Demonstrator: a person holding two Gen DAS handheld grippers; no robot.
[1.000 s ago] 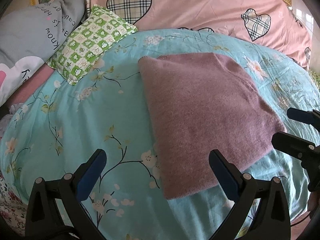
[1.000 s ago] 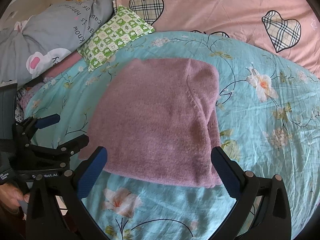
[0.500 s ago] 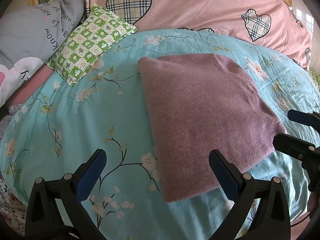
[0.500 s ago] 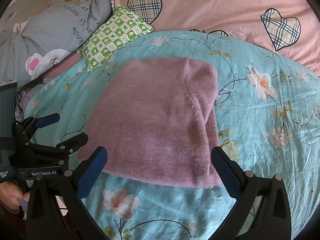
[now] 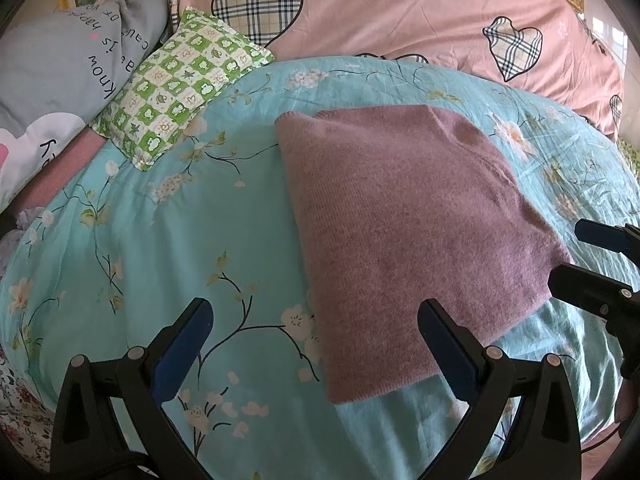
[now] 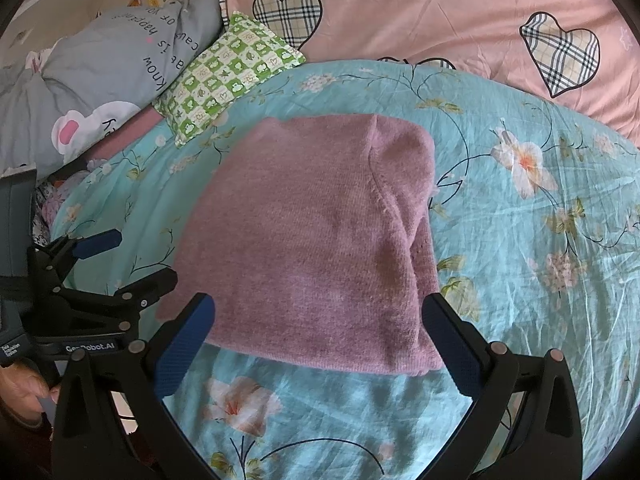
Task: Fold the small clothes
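Observation:
A mauve knitted garment (image 5: 404, 236) lies folded flat in a rough rectangle on the turquoise floral bedsheet (image 5: 192, 216). It also shows in the right wrist view (image 6: 316, 232), with a folded layer along its right side. My left gripper (image 5: 316, 344) is open and empty, held above the garment's near left edge. My right gripper (image 6: 320, 336) is open and empty, above the garment's near edge. Each gripper shows in the other's view: the right gripper (image 5: 588, 256) at the garment's right corner, the left gripper (image 6: 120, 256) at its left corner.
A green checked pillow (image 5: 180, 84) and a grey printed pillow (image 5: 76, 60) lie at the back left. A pink quilt with plaid hearts (image 5: 400, 12) covers the back. The bed's near edge runs under the grippers.
Almost nothing has changed. Both grippers stay open and hover in place; the view shifts very slightly. The garment has not moved.

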